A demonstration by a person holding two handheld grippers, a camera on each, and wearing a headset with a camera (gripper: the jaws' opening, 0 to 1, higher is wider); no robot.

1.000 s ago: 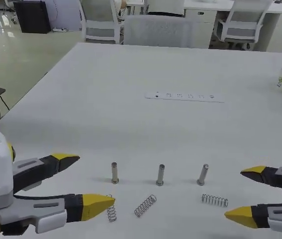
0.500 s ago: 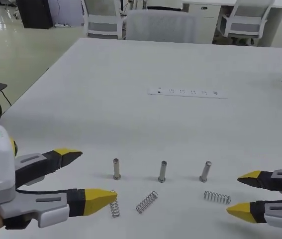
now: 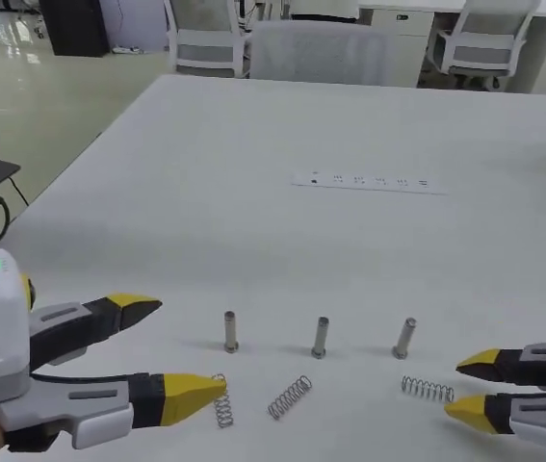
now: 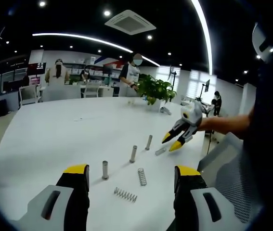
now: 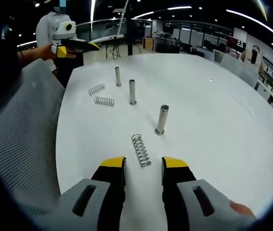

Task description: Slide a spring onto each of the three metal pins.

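left tool (image 3: 190, 346) wide apart, right tool (image 3: 455, 386) narrowly spread, just beside a lying spring (image 3: 428, 389)

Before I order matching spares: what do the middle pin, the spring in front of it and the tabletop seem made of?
Middle pin: apparently steel or similar metal, silver-grey, with a soft highlight down its side.
Spring: thin coiled wire, bright grey, likely steel.
Tabletop: smooth matte white, probably laminate; its core is hidden.
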